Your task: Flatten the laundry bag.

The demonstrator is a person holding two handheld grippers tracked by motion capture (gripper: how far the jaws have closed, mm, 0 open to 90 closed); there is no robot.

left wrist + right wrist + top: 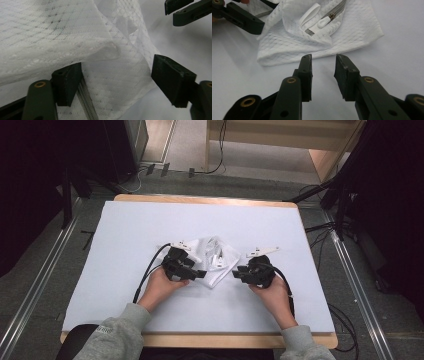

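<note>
On the white-covered worktop (125, 245), at its middle, lies a crumpled white mesh fabric pouch (216, 260) with a metal zipper and a white pull tab (the tab and a white loop show plainly in the right gripper view). At its left edge the left gripper (199, 273) points into the cloth: in the left gripper view its fingers (67, 82) stand wide apart, a fold of the pouch (75, 37) draped over and between them and the zipper teeth running beside one finger, but the pads do not press on it. To the right, the right gripper (238, 274) rests just beside the pouch's right edge; its fingers (306, 72) are parted to a narrow gap with only bare worktop between them, the pouch (319, 37) lying just ahead.

The step in hand looks like getting a fresh hold on the pouch, perhaps to work its zipper. Next, the left fingers would need to close on the fold, while the right gripper moves forward to the zipper pull (323, 23).
</note>
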